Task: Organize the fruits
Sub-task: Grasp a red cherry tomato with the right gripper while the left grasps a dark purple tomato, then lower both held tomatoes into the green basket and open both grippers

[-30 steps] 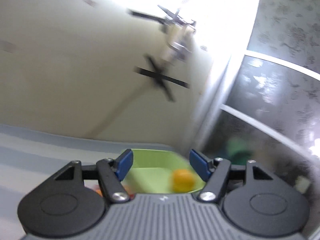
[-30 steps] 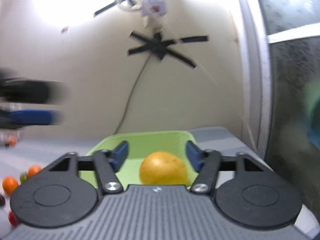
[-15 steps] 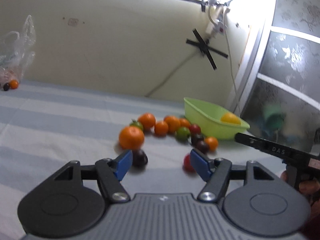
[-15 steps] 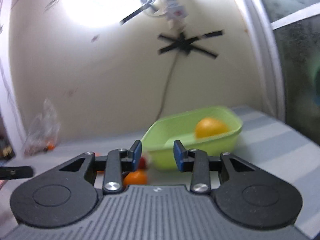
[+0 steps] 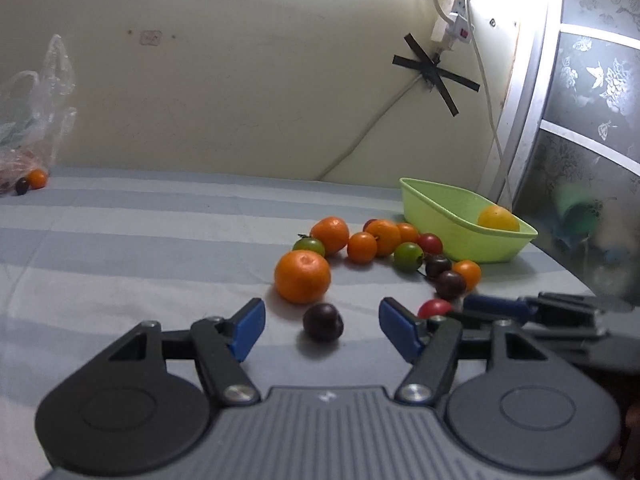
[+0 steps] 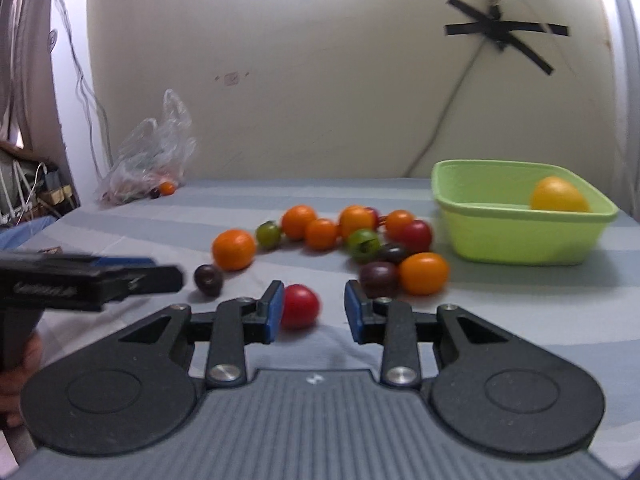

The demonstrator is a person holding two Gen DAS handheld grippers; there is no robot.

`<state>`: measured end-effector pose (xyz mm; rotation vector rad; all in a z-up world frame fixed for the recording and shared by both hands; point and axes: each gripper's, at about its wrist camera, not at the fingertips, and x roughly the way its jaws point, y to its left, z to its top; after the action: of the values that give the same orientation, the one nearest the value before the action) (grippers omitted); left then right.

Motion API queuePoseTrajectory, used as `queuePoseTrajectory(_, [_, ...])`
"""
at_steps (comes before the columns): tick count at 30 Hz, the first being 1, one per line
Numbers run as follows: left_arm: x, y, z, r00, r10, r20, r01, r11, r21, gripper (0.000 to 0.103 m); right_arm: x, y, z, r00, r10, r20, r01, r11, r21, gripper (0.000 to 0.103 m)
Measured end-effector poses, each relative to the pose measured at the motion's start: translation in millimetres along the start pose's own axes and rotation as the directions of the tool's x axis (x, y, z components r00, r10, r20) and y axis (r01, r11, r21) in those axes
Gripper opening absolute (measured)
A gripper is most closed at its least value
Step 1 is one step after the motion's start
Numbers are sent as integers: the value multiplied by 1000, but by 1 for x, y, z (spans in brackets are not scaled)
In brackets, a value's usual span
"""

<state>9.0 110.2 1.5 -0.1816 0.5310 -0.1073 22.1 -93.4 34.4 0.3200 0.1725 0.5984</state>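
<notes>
- Holding my left tool [image 5: 322, 330] low over the grey-and-white striped cloth surface [image 5: 120, 264], I keep its blue pads wide apart, and nothing is pressed between them.
- In the left wrist view a small dark purple round fruit [image 5: 323, 322] lies on the cloth between the two pads, touching neither.
- Just behind it sits a large orange mandarin [image 5: 303, 277].
- My right tool [image 6: 314, 312] is narrower; its jaws have just been closing, yet a clear gap stays between the pads.
- A small red round tomato [image 6: 300, 306] lies by the left pad of this tool; I cannot tell if the pad touches it. The right pad is apart from it.
- More small fruits, orange, green, red and dark, lie in a loose cluster [image 6: 352, 236] on the cloth between the tools and the basin.
- A light green rectangular plastic basin [image 6: 520, 236] stands at the right of the cluster, with one yellow-orange citrus fruit [image 6: 558, 195] inside it, near the far right corner.
- A clear crumpled plastic bag [image 6: 148, 160] rests far left by the cream wall.
</notes>
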Motion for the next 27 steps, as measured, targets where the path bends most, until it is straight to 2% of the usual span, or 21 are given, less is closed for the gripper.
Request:
queuePoseTrajectory(3, [14, -2, 1, 1000, -3, -30, 4, 1000, 20, 52, 9, 9, -3, 999, -24, -37, 22, 999, -41, 37])
queuePoseTrajectory(5, [20, -5, -4, 998, -1, -59, 2, 1000, 5, 46, 13, 11, -1, 997, -42, -57, 39, 998, -48, 37])
queuePoseTrajectory(6, [22, -4, -5, 997, -10, -73, 9, 1000, -8, 40, 13, 11, 0, 997, -42, -57, 39, 998, -46, 37])
queuePoseTrajectory(9, [21, -1, -7, 997, -11, -72, 8, 999, -33, 33, 17, 13, 0, 997, -43, -62, 39, 997, -67, 38])
queuePoseTrajectory(10, [21, 0, -8, 997, -11, -71, 9, 999, -36, 27, 19, 14, 0, 997, -40, -67, 35, 996, -76, 39])
queuePoseTrajectory(17, [17, -1, -10, 997, -29, -67, 25, 998, -58, 25, 32, 22, 2, 992, -28, -120, 15, 995, -103, 39])
queuePoseTrajectory(20, [15, -9, -15, 992, -107, -66, 99, 989, -112, 25, 33, 18, 3, 992, -5, -126, -7, 995, -100, 29])
queuePoseTrajectory(24, [18, -26, -13, 983, -173, -62, 164, 978, -126, 25, 21, 13, 1, 996, -7, -87, 0, 997, -75, 29])
queuePoseTrajectory(27, [27, -42, 2, 973, -225, -55, 217, 968, -124, 25, 5, 5, -2, 999, -25, -47, 22, 998, -66, 29])
